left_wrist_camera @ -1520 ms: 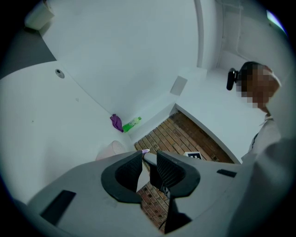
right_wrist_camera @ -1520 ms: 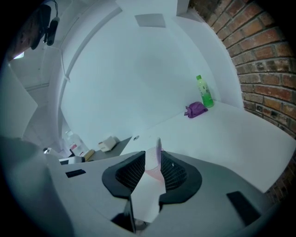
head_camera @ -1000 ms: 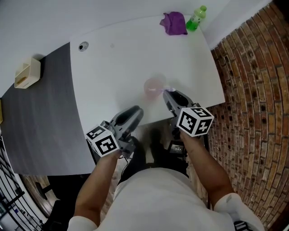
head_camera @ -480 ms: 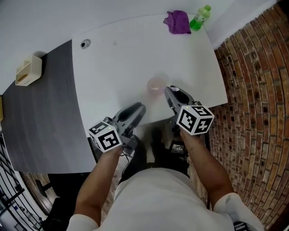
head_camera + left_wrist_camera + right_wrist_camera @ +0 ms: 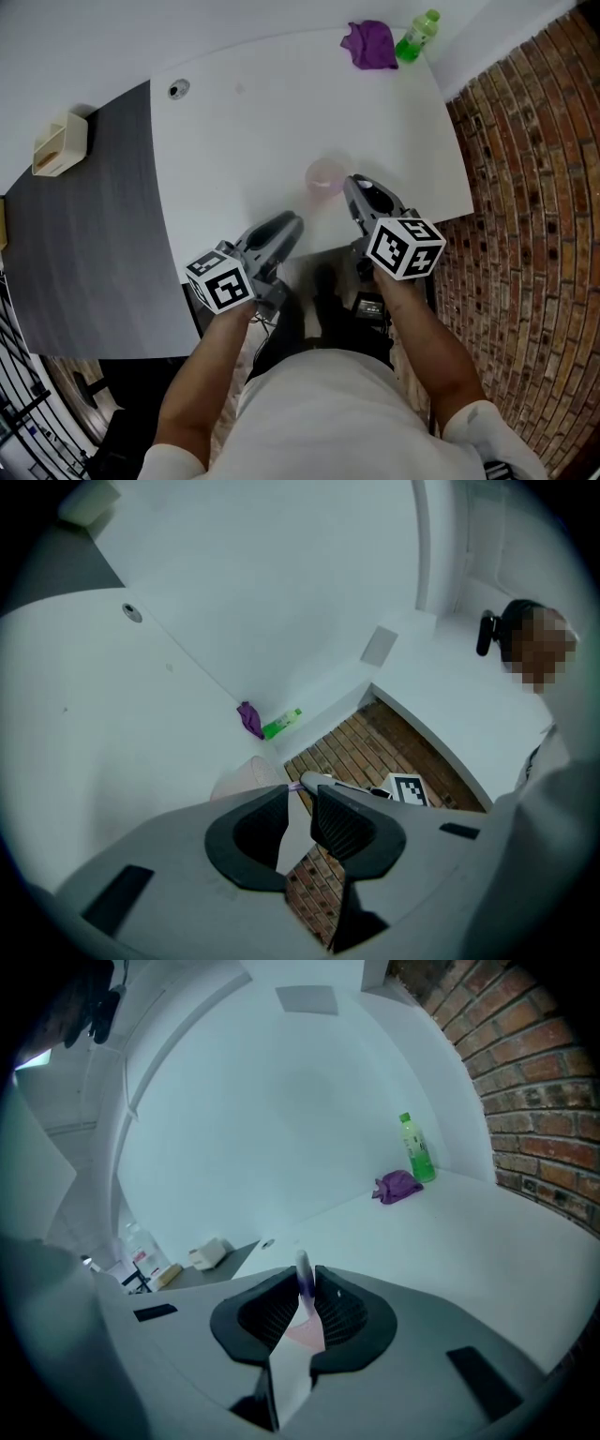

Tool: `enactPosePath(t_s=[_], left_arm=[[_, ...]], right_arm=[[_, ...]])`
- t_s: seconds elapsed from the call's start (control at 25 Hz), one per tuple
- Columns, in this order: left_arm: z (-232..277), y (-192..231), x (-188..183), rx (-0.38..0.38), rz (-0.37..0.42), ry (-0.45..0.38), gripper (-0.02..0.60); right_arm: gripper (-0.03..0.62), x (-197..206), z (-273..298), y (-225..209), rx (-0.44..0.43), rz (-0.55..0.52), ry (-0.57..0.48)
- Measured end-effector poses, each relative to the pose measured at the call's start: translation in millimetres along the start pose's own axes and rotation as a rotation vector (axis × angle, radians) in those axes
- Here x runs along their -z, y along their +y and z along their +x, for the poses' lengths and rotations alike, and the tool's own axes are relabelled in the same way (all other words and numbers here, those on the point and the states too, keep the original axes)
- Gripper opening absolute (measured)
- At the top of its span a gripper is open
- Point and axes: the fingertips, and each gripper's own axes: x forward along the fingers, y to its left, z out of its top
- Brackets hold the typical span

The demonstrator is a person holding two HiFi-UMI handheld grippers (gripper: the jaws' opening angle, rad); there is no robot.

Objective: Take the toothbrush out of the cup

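Note:
A pale pink see-through cup stands on the white table near its front edge. My right gripper sits at the cup's right rim. In the right gripper view it is shut on the white and purple toothbrush, which stands upright between the pads with the cup below. My left gripper hangs at the table's front edge, left of and apart from the cup. Its jaws show a narrow gap and hold nothing. The cup lies just beyond them.
A purple cloth and a green bottle sit at the table's far right corner. A cable hole marks the far left. A beige box rests on the dark grey surface. Brick lies to the right.
The right gripper has edged slightly closer to the cup's rim and still holds the toothbrush. The left gripper has barely moved.

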Motion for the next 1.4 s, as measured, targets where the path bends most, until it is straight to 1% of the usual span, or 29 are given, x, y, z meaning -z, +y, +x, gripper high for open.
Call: enactPosePath(t_s=[0.8, 1.4], left_arm=[[-3, -17, -7, 0.009, 0.023, -0.039, 0.077], [-9, -44, -11, 0.031, 0.056, -0.071, 0.077]], right_arm=[[0.055, -22, -12, 2, -0.005, 0.0, -0.044], [0.055, -46, -36, 10, -0.029, 0.013, -0.104]])
